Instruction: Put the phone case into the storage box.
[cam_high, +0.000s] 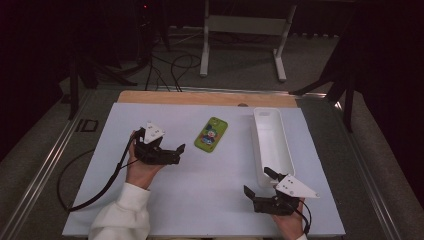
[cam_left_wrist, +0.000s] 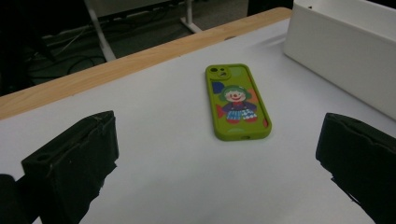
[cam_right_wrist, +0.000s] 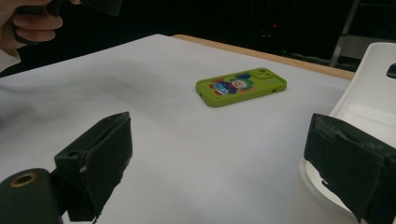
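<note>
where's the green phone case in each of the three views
High view: green phone case at table centre, left of the white tray.
Left gripper view: centre, straight ahead between the open jaws.
Right gripper view: upper middle, left of the tray.
Shared landmark: the white tray.

White table (cam_high: 150, 210); green phone (cam_high: 211, 133) and white tray (cam_high: 260, 150) on it
</note>
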